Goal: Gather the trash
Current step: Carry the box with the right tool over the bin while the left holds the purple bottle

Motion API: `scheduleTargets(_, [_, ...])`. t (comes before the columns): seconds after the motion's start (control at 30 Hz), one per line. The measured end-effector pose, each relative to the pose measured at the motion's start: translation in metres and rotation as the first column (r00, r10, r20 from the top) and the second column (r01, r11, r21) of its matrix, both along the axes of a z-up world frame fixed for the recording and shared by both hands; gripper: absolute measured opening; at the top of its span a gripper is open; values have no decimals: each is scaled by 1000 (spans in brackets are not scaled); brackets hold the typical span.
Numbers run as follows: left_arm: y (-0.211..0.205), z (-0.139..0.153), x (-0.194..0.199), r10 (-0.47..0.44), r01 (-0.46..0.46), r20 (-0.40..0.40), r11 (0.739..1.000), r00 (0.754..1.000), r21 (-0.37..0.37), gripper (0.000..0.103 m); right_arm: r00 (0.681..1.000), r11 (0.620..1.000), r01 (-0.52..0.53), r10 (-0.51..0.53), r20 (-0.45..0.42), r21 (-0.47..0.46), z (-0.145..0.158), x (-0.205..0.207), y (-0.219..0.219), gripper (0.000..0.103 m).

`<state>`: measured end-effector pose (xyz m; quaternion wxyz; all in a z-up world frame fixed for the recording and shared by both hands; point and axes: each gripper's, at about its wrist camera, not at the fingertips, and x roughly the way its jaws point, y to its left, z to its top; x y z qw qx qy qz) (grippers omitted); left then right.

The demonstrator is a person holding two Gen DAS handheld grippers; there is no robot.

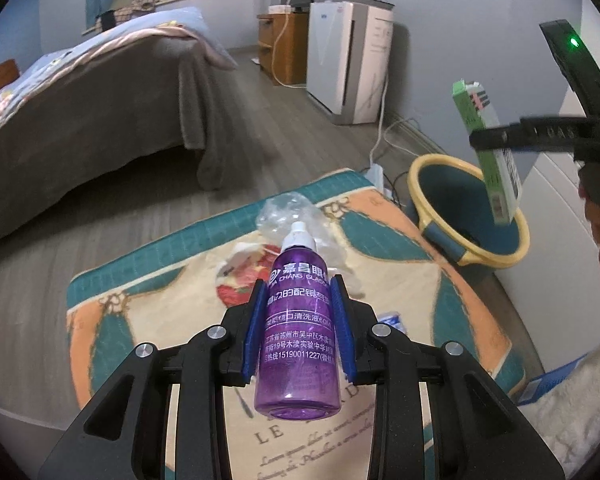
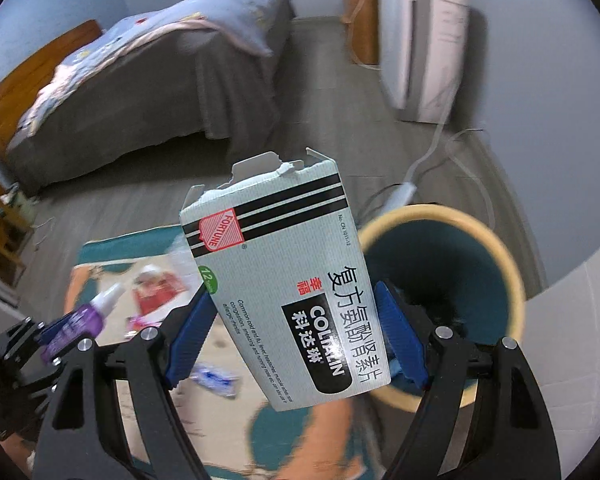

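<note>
The left tool [image 1: 298, 316] is clamped on a translucent purple plastic spray bottle [image 1: 298, 344], held above the patterned cloth-covered tabletop [image 1: 400, 288]. The right tool [image 2: 300, 340] is clamped on a torn-open pale green cardboard medicine box [image 2: 288, 280], held over the yellow-rimmed teal bin [image 2: 496, 248] beside the tabletop's far right corner.

Grey-skirted bed [image 1: 100, 92] on wood-plank floor [image 1: 260, 120]
</note>
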<state>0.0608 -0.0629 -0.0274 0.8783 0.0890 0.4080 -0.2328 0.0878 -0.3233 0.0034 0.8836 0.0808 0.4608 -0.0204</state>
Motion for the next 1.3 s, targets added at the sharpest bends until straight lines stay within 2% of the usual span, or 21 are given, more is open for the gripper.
scheduleTargets(0.17, [-13, -6, -4, -18, 19, -20, 1000, 1000, 14, 33, 998, 998, 60, -60, -7, 30, -3, -4, -24, 78])
scheduleTargets(0.5, [-51, -6, -10, -48, 49, -18, 997, 999, 56, 34, 999, 999, 40, -40, -24, 22, -11, 3, -28, 78])
scheduleTargets(0.67, [-70, -2, -7, -17, 16, -48, 1000, 999, -14, 33, 998, 998, 52, -52, -27, 28, -12, 2, -35, 78])
scheduleTargets(0.8, [-95, 3, -4, -48, 48, -54, 999, 997, -7, 34, 998, 998, 66, -66, -24, 19, -12, 1, -44, 78])
scheduleTargets(1.0, [-128, 15, -1, -99, 99, -29, 995, 995, 13, 34, 992, 992, 125, -124, -26, 20, -16, -1, -72, 78])
scheduleTargets(1.23, [-160, 13, 3, -138, 139, -45, 990, 989, 17, 34, 976, 977, 207, -203, -77, 54, -37, -1, -108, 78])
scheduleTargets(1.3, [-171, 10, 5, -154, 155, -49, 988, 987, 23, 34, 968, 971, 237, -233, -92, 36, -44, -1, -117, 78])
